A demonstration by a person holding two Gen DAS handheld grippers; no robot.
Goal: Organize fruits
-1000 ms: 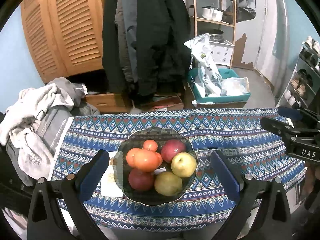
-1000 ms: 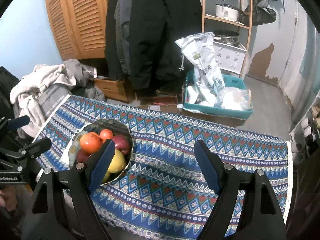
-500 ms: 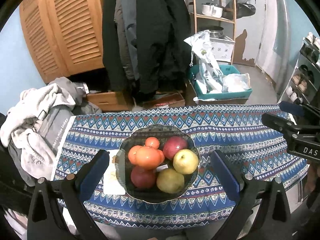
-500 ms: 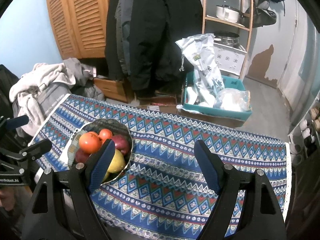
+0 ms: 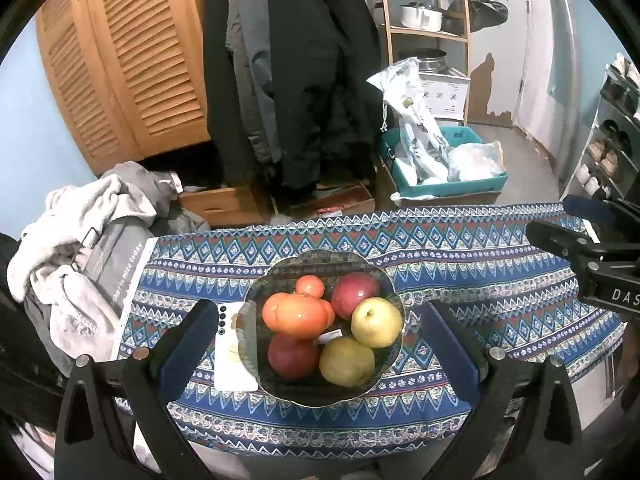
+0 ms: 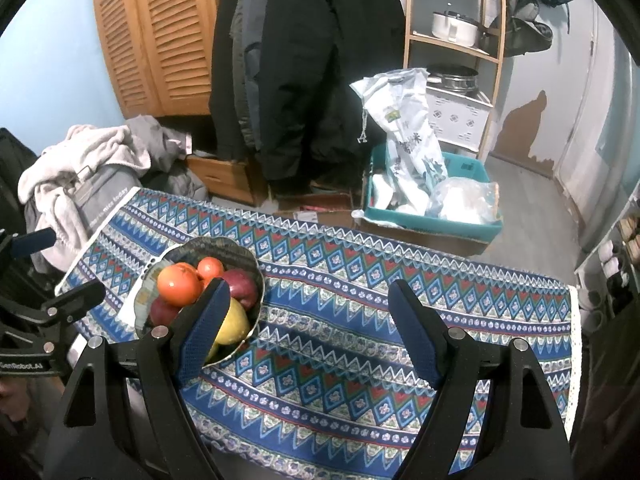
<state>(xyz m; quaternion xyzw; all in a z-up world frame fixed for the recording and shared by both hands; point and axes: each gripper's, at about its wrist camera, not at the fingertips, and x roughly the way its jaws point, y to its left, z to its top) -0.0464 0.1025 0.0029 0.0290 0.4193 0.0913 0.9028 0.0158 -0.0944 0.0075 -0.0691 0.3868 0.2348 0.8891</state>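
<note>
A dark glass bowl (image 5: pixel 316 264) sits on the patterned blue tablecloth (image 5: pixel 460 256) and holds several fruits: a large orange tomato (image 5: pixel 300 314), a small orange one (image 5: pixel 310 286), two red apples (image 5: pixel 354 288), a yellow apple (image 5: pixel 376 322) and a yellow pear (image 5: pixel 346 360). My left gripper (image 5: pixel 320 344) is open and empty, its fingers standing either side of the bowl, above it. My right gripper (image 6: pixel 308 332) is open and empty over the bare cloth, to the right of the bowl (image 6: pixel 192 248). Its left finger (image 6: pixel 204 328) hides part of the yellow fruit (image 6: pixel 234 322).
A white phone (image 5: pixel 232 344) lies on the cloth just left of the bowl. Grey clothes (image 5: pixel 80 240) are heaped off the table's left end. Behind the table are hanging coats (image 5: pixel 300 80), a teal bin with bags (image 5: pixel 440 160) and a wooden shelf (image 5: pixel 428 32).
The left gripper has drawn back and risen slightly, so the bowl sits a little higher in its view. The right gripper has barely moved. Both stay open.
</note>
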